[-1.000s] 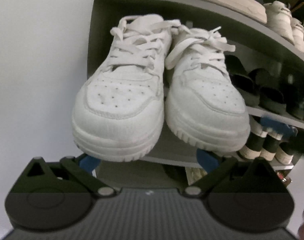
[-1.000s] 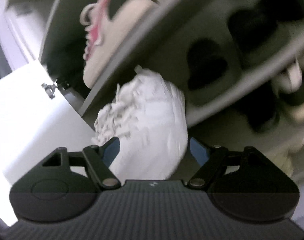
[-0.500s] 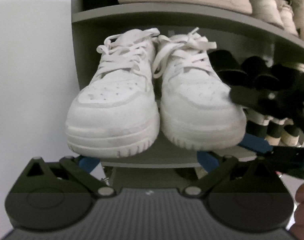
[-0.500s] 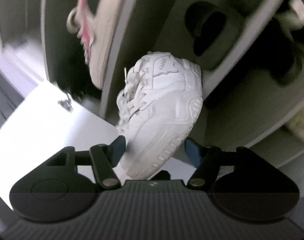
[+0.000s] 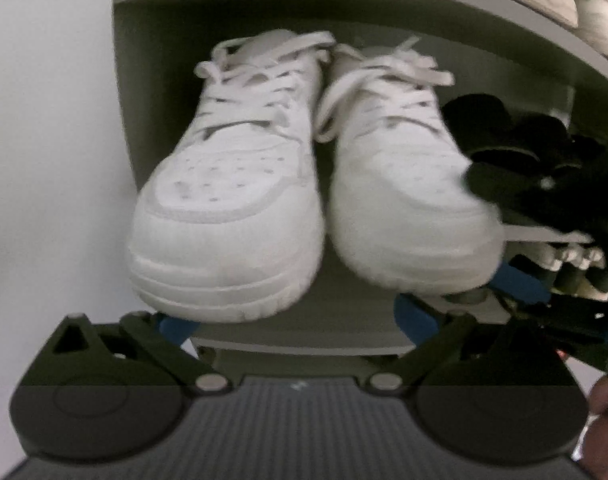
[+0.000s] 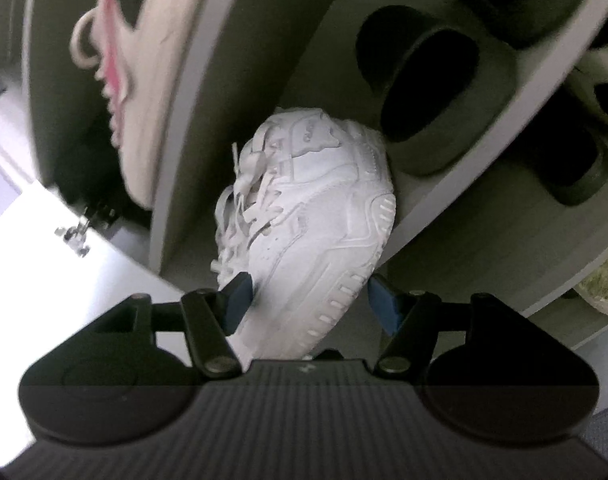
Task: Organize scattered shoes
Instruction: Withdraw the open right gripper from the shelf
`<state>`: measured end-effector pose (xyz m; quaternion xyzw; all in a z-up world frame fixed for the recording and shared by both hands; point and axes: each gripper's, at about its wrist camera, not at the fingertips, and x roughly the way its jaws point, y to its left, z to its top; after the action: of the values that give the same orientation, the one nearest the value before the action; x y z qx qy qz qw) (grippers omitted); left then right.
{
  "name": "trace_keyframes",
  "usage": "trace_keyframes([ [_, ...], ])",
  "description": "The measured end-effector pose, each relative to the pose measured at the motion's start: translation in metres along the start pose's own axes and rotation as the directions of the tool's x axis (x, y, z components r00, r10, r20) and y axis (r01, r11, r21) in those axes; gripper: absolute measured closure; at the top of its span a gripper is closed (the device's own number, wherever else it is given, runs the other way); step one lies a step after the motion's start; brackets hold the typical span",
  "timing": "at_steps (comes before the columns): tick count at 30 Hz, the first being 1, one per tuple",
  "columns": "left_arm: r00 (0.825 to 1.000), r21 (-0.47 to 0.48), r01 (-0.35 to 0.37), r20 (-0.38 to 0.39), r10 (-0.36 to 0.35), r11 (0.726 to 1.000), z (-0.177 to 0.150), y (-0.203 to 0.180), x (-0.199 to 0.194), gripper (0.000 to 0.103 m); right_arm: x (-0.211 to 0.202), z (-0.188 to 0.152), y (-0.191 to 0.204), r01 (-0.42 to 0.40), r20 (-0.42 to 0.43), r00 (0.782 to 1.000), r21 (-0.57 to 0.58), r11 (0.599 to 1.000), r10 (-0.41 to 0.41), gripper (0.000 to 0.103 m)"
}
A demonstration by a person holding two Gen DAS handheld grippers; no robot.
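left wrist view: the left gripper stands with its blue-padded fingers spread wide and nothing pinched; the pads sit just under the front edge of a grey shelf board, below the toes of a pair of white lace-up sneakers. the left sneaker and the right sneaker stand side by side on that shelf, toes toward the camera and poking over the edge, almost touching along their inner sides. past them on the right a row of dark slippers shares the same shelf. the right gripper reaches in from the right edge around the right sneaker's toe, one dark finger over the upper, one blue pad low by the sole.

right wrist view, rolled hard so the shelves run diagonally: the right gripper straddles the toe of the right sneaker. its left blue pad lies against the laced upper, while the right pad stands a little off the ribbed sole; the jaws are opening, with the shoe between them but not squeezed. the sneaker's sole lies along the shelf board. above it a cream shoe with pink trim sits on the next shelf, and dark slippers lie beyond. a white cabinet door with a metal hinge shows at the left.
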<state>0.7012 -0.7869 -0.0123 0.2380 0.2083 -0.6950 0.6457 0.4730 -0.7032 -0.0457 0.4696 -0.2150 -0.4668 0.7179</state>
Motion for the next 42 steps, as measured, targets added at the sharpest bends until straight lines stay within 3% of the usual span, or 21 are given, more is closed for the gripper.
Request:
trace_keyframes([
  [5, 0.999, -0.020, -0.036, 0.034, 0.036, 0.999, -0.029, 0.010, -0.014, 0.000, -0.028, -0.010, 0.007, 0.061, 0.111, 0.992, -0.093, 0.994, -0.051, 0.027],
  [8, 0.991, -0.067, -0.034, 0.125, 0.042, 0.997, -0.045, 0.015, -0.038, 0.000, -0.043, -0.018, 0.025, 0.111, 0.157, 0.985, -0.265, 0.958, -0.070, 0.027],
  [9, 0.983, -0.086, -0.029, 0.178, 0.044, 0.996, -0.050, 0.016, -0.048, 0.000, -0.045, -0.024, 0.039, 0.132, 0.152, 0.985, -0.396, 0.909, -0.077, 0.027],
  [11, 0.965, -0.094, -0.051, 0.250, 0.073, 0.994, -0.053, 0.013, -0.060, 0.000, -0.047, -0.041, 0.067, 0.174, 0.160, 0.983, -0.626, 0.760, -0.093, 0.027],
  [12, 0.955, -0.097, -0.065, 0.282, 0.090, 0.993, -0.055, 0.011, -0.065, 0.001, -0.047, -0.046, 0.071, 0.184, 0.169, 0.981, -0.660, 0.728, -0.095, 0.027],
  [14, 0.939, -0.094, -0.105, 0.319, 0.130, 0.990, -0.055, 0.007, -0.068, 0.002, -0.047, -0.059, 0.084, 0.214, 0.198, 0.975, -0.754, 0.621, -0.097, 0.028],
  [15, 0.933, -0.090, -0.117, 0.332, 0.141, 0.989, -0.058, 0.006, -0.068, 0.003, -0.045, -0.063, 0.087, 0.221, 0.202, 0.974, -0.773, 0.595, -0.099, 0.031],
  [18, 0.927, -0.090, -0.134, 0.341, 0.157, 0.987, -0.063, 0.007, -0.067, 0.009, -0.034, -0.060, 0.082, 0.220, 0.181, 0.975, -0.768, 0.602, -0.126, 0.042],
  [20, 0.929, -0.093, -0.128, 0.337, 0.152, 0.987, -0.063, 0.010, -0.065, 0.013, -0.031, -0.059, 0.079, 0.215, 0.171, 0.977, -0.766, 0.606, -0.130, 0.060],
  [23, 0.931, -0.083, -0.107, 0.341, 0.130, 0.991, -0.053, 0.013, -0.057, 0.017, -0.017, -0.056, 0.076, 0.209, 0.142, 0.977, -0.777, 0.595, -0.157, 0.073],
  [25, 0.932, -0.075, -0.100, 0.343, 0.120, 0.992, -0.050, 0.011, -0.054, 0.024, -0.016, -0.061, 0.074, 0.202, 0.132, 0.978, -0.784, 0.587, -0.160, 0.073],
  [30, 0.931, -0.064, -0.098, 0.346, 0.114, 0.993, -0.042, 0.010, -0.046, 0.024, -0.011, -0.072, 0.078, 0.217, 0.149, 0.975, -0.787, 0.577, -0.163, 0.074],
  [38, 0.931, -0.023, -0.161, 0.327, 0.160, 0.987, -0.031, -0.008, -0.031, 0.022, 0.009, -0.050, 0.073, 0.242, 0.138, 0.969, -0.704, 0.668, -0.206, 0.074],
  [42, 0.937, -0.018, -0.164, 0.310, 0.161, 0.986, -0.031, -0.014, -0.030, 0.013, 0.001, -0.048, 0.070, 0.247, 0.153, 0.968, -0.683, 0.688, -0.196, 0.074],
])
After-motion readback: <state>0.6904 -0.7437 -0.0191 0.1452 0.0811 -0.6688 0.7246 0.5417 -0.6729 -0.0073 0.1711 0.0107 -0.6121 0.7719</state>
